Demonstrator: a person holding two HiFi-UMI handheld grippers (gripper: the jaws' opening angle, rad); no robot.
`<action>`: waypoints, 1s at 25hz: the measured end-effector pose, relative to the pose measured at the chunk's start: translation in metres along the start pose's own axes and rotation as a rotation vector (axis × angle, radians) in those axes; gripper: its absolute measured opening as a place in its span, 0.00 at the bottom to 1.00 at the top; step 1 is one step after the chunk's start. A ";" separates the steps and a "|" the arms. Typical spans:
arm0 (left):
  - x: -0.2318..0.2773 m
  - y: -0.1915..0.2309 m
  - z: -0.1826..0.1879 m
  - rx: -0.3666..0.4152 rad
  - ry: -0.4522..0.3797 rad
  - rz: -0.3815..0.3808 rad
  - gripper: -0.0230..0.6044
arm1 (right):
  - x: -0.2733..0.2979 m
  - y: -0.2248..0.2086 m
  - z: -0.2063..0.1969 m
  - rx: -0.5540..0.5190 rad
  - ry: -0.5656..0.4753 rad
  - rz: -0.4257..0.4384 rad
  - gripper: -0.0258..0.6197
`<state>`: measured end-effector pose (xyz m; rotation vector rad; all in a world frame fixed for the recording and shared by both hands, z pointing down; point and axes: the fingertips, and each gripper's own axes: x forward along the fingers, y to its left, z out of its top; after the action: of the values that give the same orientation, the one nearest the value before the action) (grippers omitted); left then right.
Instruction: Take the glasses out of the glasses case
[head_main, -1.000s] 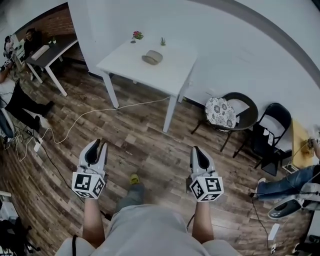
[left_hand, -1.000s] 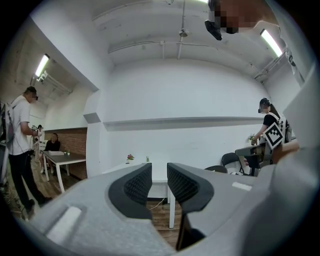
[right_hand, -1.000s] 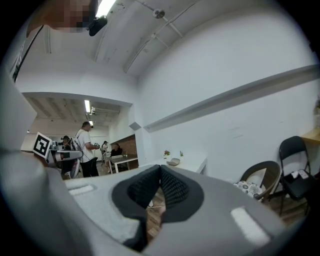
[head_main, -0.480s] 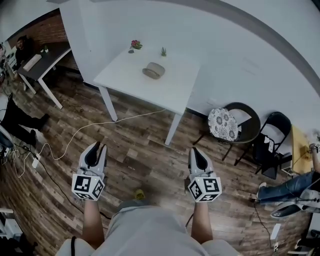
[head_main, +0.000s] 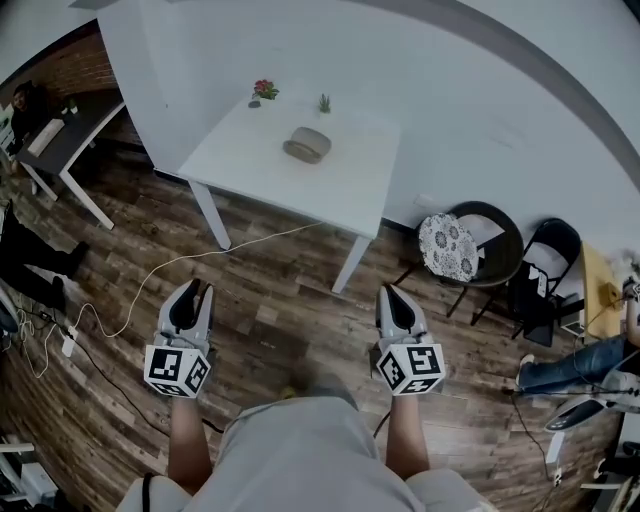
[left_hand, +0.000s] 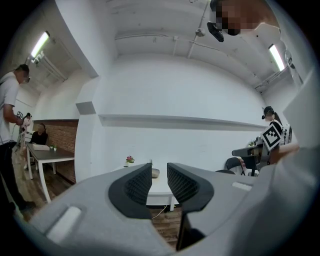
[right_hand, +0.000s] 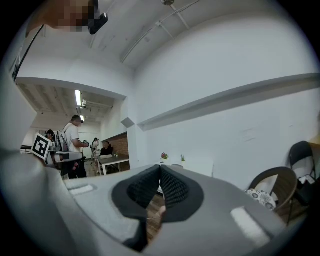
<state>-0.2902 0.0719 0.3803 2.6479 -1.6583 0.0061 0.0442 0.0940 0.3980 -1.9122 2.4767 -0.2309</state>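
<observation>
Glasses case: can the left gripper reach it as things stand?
Probably not yet. The case lies on the table, well beyond the left gripper, with bare floor between. Nothing blocks the way; a step closer should do.

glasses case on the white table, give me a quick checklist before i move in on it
1. Glasses case in sight on the white table: ok.
2. Case within reach: not ok, the table stands well ahead of both grippers.
3. Left gripper jaws apart, empty: ok.
4. Right gripper ready to grasp: not ok, jaws together.
5. Floor path: not ok, a white cable crosses it.
6. Glasses inside the case: cannot tell, it looks closed.
</observation>
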 end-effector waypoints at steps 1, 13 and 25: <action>0.004 0.003 -0.002 -0.005 0.000 0.000 0.19 | 0.004 -0.001 0.000 -0.003 0.003 -0.002 0.04; 0.082 0.029 -0.020 0.003 0.002 -0.021 0.19 | 0.081 -0.028 -0.013 0.001 0.004 0.000 0.04; 0.236 0.074 -0.022 0.013 0.048 -0.011 0.19 | 0.232 -0.098 -0.004 0.015 0.060 0.007 0.04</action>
<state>-0.2538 -0.1723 0.4064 2.6447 -1.6349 0.0800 0.0783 -0.1524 0.4340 -1.9192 2.5105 -0.3110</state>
